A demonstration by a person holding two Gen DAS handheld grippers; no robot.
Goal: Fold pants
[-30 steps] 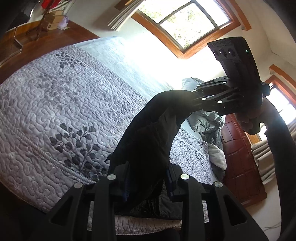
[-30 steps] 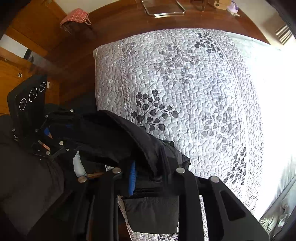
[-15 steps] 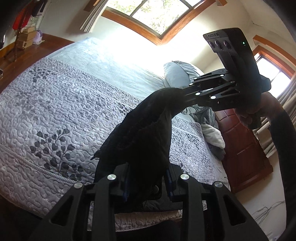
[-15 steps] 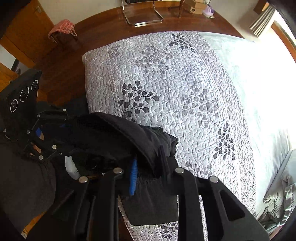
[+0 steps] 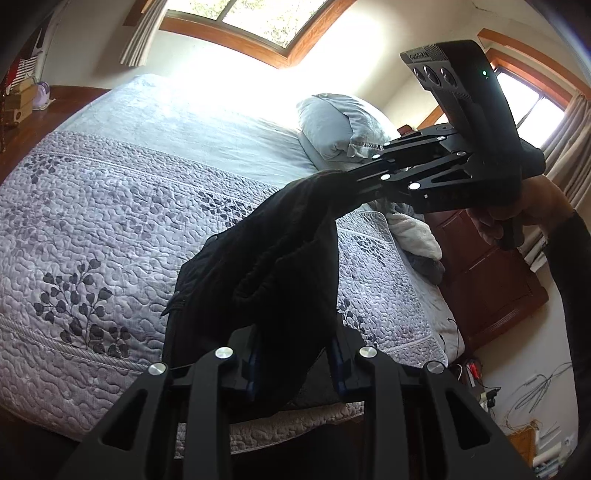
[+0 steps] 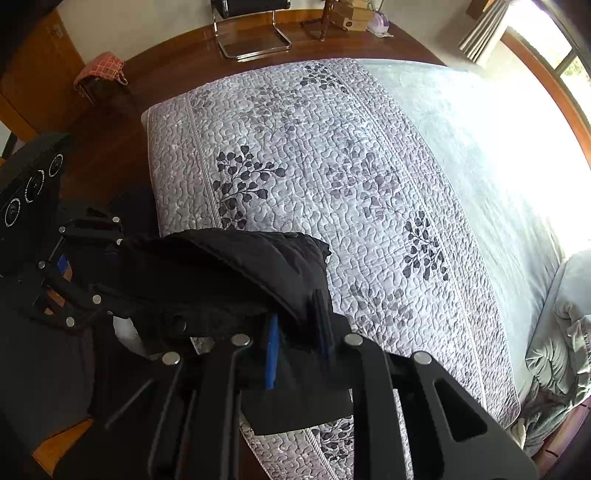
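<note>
Black pants [image 5: 266, 266] are hanging bunched over the bed [image 5: 110, 221], clamped by left claw [image 5: 295, 350] and right claw [image 6: 297, 347], whose jaws have just been tightening; a pillow [image 5: 340, 125] is now showing.

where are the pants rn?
The black pants hang in the air over the near edge of the quilted bedspread, bunched between the left hand-held gripper and the right hand-held gripper, both clamped on the fabric.

Hard daylight from the arched window [image 5: 255, 22] burns the far side of the bed [image 5: 207, 110] to white glare in both views, while the black pants [image 5: 266, 266] read as a near detailless silhouette, and the fisheye bends the room into dark, vignetted corners.
</note>
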